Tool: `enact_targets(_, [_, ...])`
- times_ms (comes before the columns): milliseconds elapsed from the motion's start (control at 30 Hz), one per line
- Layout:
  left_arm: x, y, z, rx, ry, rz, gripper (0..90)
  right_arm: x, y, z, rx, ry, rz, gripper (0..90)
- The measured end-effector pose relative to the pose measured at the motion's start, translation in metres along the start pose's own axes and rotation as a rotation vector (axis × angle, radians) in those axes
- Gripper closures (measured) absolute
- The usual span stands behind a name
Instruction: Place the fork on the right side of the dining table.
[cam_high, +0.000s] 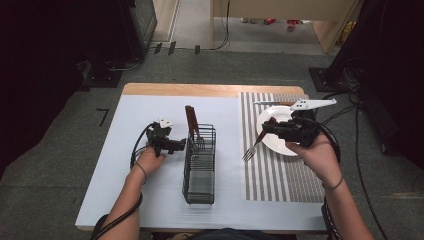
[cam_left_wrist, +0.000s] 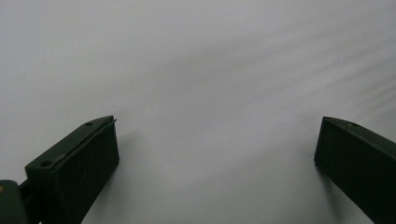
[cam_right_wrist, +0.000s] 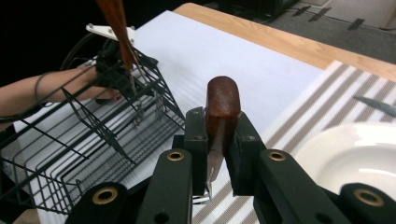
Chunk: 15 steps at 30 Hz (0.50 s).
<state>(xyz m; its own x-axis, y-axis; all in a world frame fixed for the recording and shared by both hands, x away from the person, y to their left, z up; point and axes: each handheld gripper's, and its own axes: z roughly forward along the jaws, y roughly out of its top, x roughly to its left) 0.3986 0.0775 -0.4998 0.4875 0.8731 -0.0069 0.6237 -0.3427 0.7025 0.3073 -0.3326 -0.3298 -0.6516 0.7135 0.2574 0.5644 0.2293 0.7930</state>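
Note:
A fork (cam_high: 254, 144) with a brown wooden handle hangs tilted over the striped placemat (cam_high: 280, 175), tines down and to the left. My right gripper (cam_high: 268, 128) is shut on its handle (cam_right_wrist: 222, 109). A black wire basket (cam_high: 200, 160) stands mid-table with another wooden-handled utensil (cam_high: 190, 119) upright in its far end. My left gripper (cam_high: 180, 145) sits just left of the basket, open, with only bare white sheet between its jaws (cam_left_wrist: 217, 149).
A white plate (cam_high: 274, 145) lies on the placemat under my right hand, and a knife (cam_high: 272, 103) lies beyond it. The white sheet (cam_high: 130, 165) covers the left of the wooden table (cam_high: 200, 89). Cables trail off the right edge.

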Motion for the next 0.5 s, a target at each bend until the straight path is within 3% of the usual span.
enact_targets(500, [0.000, 0.000, 0.000, 0.000, 0.000, 0.000, 0.0, -0.011, -0.023, -0.014, -0.015, -0.058, 0.046, 80.5])
